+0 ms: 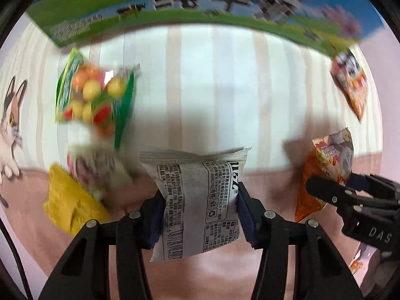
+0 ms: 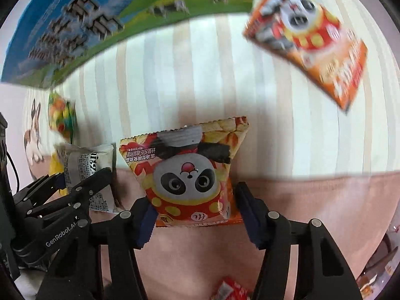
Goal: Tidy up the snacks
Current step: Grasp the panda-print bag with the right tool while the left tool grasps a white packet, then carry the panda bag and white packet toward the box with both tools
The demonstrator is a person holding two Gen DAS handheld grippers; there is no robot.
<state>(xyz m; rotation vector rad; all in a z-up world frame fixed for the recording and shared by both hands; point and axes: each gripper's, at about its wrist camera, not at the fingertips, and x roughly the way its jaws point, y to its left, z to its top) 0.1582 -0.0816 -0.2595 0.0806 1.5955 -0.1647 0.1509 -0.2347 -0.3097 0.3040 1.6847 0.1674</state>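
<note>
- White packet [image 1: 200, 200], centre of the left view, is pinched between the left gripper [image 1: 200, 210] jaws, closed on its sides.
- Panda packet [image 2: 192, 175], centre of the right view, is clamped likewise by the right gripper [image 2: 195, 215].
- Both look lifted, mid-carry.
- Next, probably: take each to the milk carton [image 1: 200, 0] at upper frame, clear of the loose fruit-candy bag [image 1: 95, 95] and orange packet [image 2: 307, 40].

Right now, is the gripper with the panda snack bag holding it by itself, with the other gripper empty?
No: the left gripper is shut on a white snack packet, while the right gripper grips the panda bag.
</note>
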